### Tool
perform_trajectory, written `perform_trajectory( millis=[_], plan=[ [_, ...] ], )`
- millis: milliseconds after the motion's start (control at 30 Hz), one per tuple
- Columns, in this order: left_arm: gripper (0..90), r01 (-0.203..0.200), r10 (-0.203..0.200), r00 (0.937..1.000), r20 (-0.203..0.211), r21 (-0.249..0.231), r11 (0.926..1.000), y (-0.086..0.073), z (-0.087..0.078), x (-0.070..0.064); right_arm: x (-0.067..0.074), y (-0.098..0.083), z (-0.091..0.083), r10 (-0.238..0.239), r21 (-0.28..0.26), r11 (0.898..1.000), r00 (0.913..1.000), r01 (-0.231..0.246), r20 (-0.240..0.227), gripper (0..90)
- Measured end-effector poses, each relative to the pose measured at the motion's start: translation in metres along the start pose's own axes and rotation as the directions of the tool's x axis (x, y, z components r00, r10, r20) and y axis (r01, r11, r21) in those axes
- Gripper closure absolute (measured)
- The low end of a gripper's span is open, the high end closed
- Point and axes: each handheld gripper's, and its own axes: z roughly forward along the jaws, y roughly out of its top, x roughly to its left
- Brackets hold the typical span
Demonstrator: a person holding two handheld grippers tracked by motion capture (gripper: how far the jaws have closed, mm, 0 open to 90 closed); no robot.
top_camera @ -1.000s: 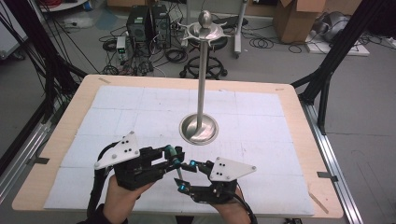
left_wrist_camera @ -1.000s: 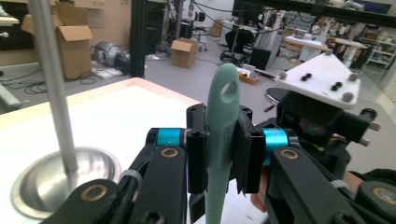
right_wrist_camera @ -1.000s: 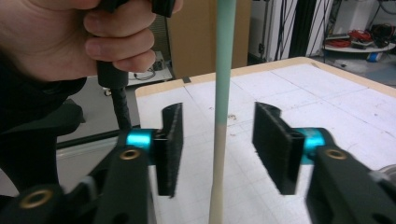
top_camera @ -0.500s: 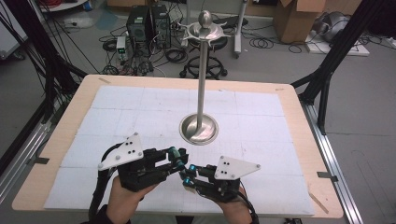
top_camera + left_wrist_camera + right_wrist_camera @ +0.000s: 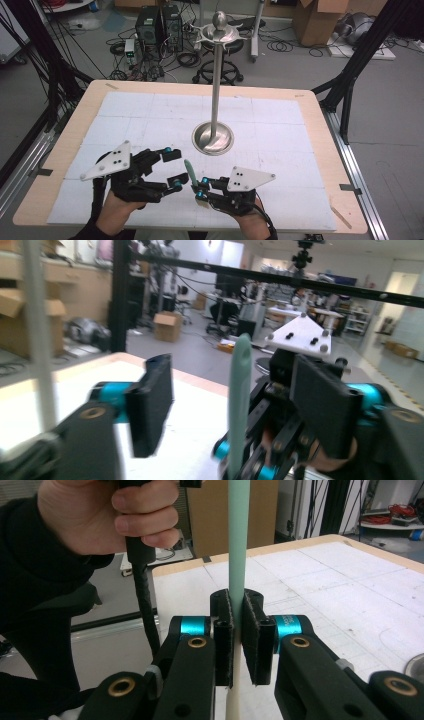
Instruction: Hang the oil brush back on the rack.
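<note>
The right gripper (image 5: 200, 189), held low at the near edge of the bench (image 5: 320, 125), has its jaws clenched on a slim pale green handle (image 5: 189, 171); in the right gripper view the handle (image 5: 239, 540) runs upright between the two pads and passes out of the top of the picture, with a paler cream length showing below the jaws. In the high view the green handle stands tilted, its rounded free end pointing up and slightly toward the left gripper (image 5: 172, 167). What is at its lower end cannot be told. The left gripper has its jaws released and wide apart, one to either side of the handle; in the left gripper view the handle (image 5: 239, 405) rises between them without touching either, and the right gripper (image 5: 300, 405) sits directly behind it. The left hand (image 5: 115, 212) and right hand (image 5: 250, 225) grasp the gripper bodies from the near edge. A tall metal stand (image 5: 216, 90) with a round dished base rests near the middle of the white gridded bench cover (image 5: 280, 120), well apart from both grippers, and carries a shallow dish and a ball finial at its top.
</note>
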Motion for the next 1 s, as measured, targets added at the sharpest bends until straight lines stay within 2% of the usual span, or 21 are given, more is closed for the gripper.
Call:
perform_trajectory(
  millis=[100, 167, 300, 467, 533, 733, 1000],
  plan=[
    [18.7, 0.008, -0.009, 0.9994, -0.035, -0.022, 0.9997, -0.011, -0.017, 0.010, -0.009, 0.001, -0.002, 0.020, -0.016, 1.000, 0.9998, -0.020, -0.002, 83.9],
    [18.1, 0.016, -0.016, 0.9980, -0.061, -0.010, 0.9998, -0.020, -0.026, 0.016, -0.015, 0.003, -0.003, 0.030, -0.027, 0.999, 0.9995, -0.031, -0.008, 83.8],
    [18.1, 0.006, -0.003, 0.9942, -0.107, 0.030, 0.9995, -0.036, -0.038, 0.025, -0.029, 0.012, -0.003, 0.050, -0.056, 0.997, 0.9982, -0.052, -0.031, 83.9],
    [18.6, 0.031, -0.025, 0.9903, -0.137, 0.042, 0.9986, -0.055, -0.049, 0.035, -0.042, 0.030, 0.000, 0.050, -0.073, 0.996, 0.9987, -0.051, -0.014, 83.8],
    [18.6, 0.027, -0.019, 0.9892, -0.146, 0.058, 0.9980, -0.058, -0.052, 0.038, -0.047, 0.038, 0.002, 0.048, -0.083, 0.995, 0.9988, -0.048, -0.011, 83.8],
    [19.5, 0.023, -0.014, 0.9882, -0.152, 0.063, 0.9977, -0.064, -0.062, 0.042, -0.062, 0.062, 0.013, 0.046, -0.101, 0.994, 0.9989, -0.045, 0.009, 83.8],
    [19.8, 0.037, -0.029, 0.9849, -0.170, 0.044, 0.9983, -0.068, -0.069, 0.044, -0.085, 0.095, 0.025, 0.048, -0.116, 0.992, 0.9973, -0.042, 0.054, 83.8]
  ],
)
